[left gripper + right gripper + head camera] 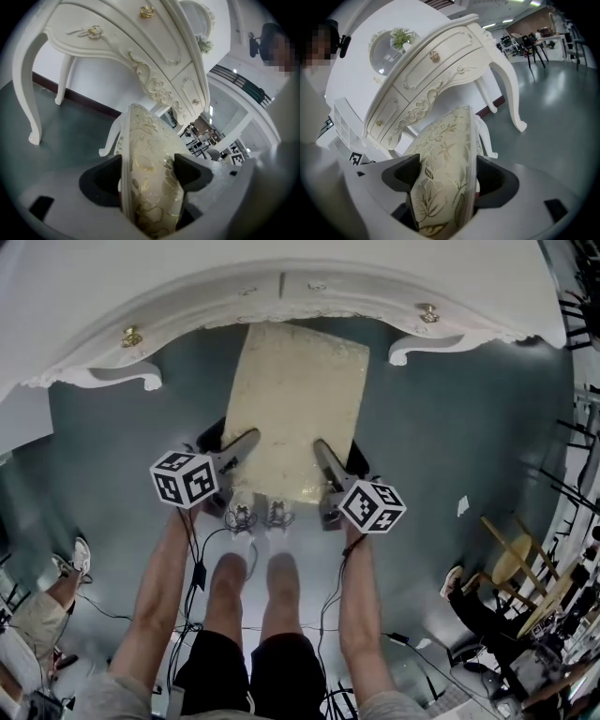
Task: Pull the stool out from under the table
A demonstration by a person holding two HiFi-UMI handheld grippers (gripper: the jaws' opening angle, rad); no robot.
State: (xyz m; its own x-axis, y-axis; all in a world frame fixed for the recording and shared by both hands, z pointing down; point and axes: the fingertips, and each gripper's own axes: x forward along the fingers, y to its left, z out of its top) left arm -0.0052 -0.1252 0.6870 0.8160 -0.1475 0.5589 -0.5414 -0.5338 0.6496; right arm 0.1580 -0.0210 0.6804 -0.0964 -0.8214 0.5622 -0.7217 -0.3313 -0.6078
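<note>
The stool (295, 399) has a cream seat with a gold floral pattern and white legs. In the head view it stands on the grey floor in front of the white dressing table (281, 287), nearly all of the seat out from under it. My left gripper (246, 442) is shut on the seat's near left edge, and my right gripper (323, 451) is shut on its near right edge. The left gripper view shows the cushion (150, 183) pinched between the two dark jaws. The right gripper view shows the same cushion (440, 178) clamped likewise.
The carved table leg (26, 93) stands left of the stool, another leg (511, 89) to its right. My own feet (255, 514) are just behind the seat. Wooden chairs (525, 577) stand at the right, and another person's leg (56, 582) at the left.
</note>
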